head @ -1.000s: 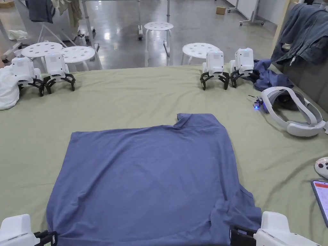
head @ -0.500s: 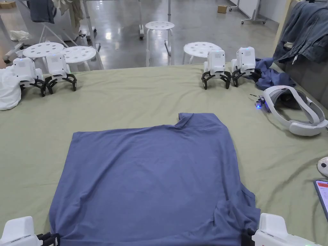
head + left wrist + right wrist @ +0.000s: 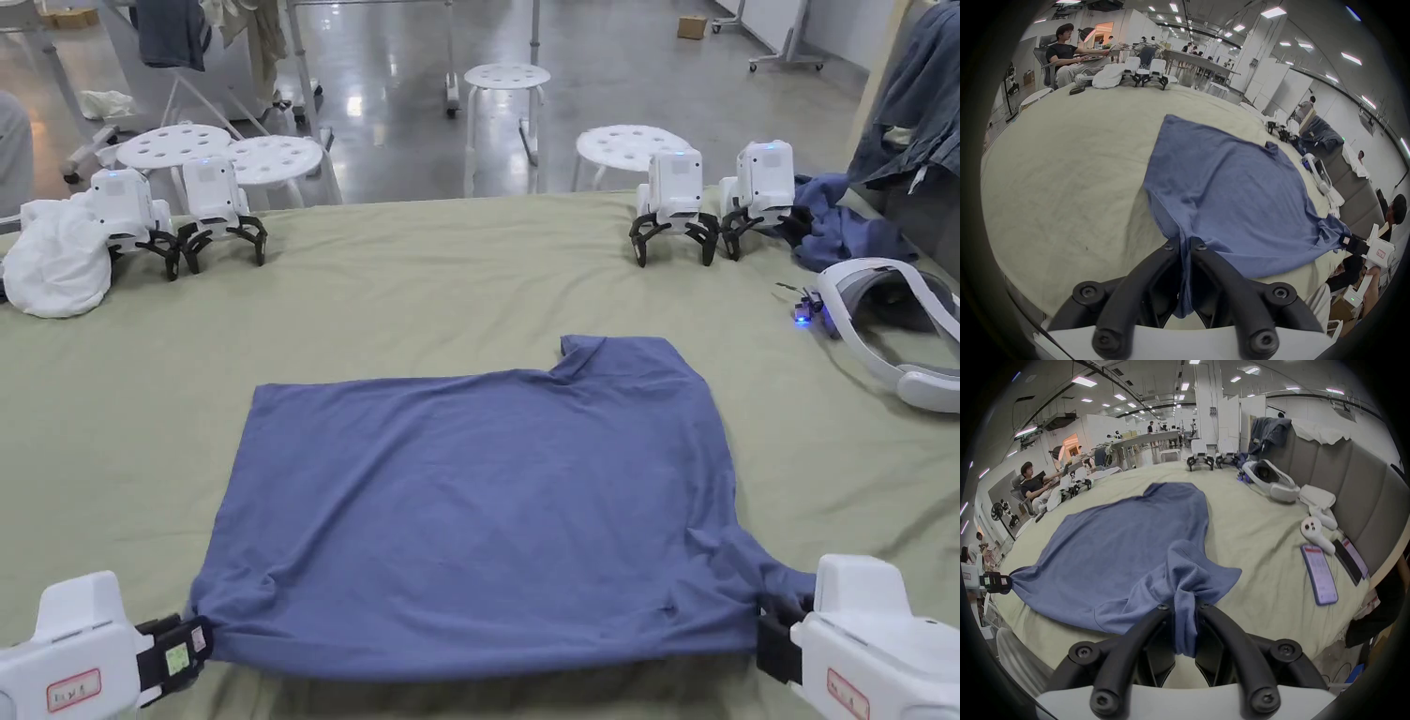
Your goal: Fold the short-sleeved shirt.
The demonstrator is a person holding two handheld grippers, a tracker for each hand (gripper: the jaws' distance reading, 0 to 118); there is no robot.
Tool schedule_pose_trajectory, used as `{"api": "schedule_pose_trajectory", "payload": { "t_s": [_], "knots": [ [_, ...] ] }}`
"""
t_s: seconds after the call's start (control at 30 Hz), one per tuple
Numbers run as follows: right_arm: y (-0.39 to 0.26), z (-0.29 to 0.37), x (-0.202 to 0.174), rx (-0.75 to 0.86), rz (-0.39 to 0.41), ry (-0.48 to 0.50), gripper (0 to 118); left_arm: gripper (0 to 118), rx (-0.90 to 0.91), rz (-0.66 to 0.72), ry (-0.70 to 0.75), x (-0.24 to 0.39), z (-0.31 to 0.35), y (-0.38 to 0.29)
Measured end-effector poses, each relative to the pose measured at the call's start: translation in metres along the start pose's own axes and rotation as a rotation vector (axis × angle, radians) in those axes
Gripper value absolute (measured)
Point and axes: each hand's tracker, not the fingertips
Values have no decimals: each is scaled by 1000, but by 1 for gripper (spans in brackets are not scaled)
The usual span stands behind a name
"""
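The blue short-sleeved shirt [image 3: 478, 506] lies spread on the green sheet [image 3: 422, 281] of the table, folded once, with its collar at the far edge. The left gripper [image 3: 1185, 243] is clenched on the near left corner of the shirt, and cloth hangs down between its 2 jaws. The right gripper [image 3: 1184, 604] grasps the near right corner, probably the bunched sleeve, in the same way. Between the 2 grippers the near edge is pulled tight. A white headset [image 3: 900, 328] lies on the sheet at the right, well apart from the shirt.
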Motion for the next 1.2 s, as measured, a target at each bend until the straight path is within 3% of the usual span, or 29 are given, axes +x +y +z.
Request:
{"api": "schedule_pose_trajectory", "payload": {
  "t_s": [0.27, 0.6, 0.9, 1.07, 1.2],
  "knots": [
    [64, -31, -14, 36, 40, -6, 12, 5, 68, 6, -9, 11, -26, 58],
    [110, -118, -9, -65, -13, -11, 12, 5, 66, -4, 42, 16, -97, 104],
    [121, -196, -3, -183, -35, -32, 12, 5, -22, -27, 109, 12, -160, 114],
    [113, -217, -5, -231, -25, -49, 12, 5, -71, -89, 157, 11, -184, 108],
    [99, -223, 0, -255, -62, -50, 12, 5, -98, -97, 167, 3, -197, 105]
  ]
}}
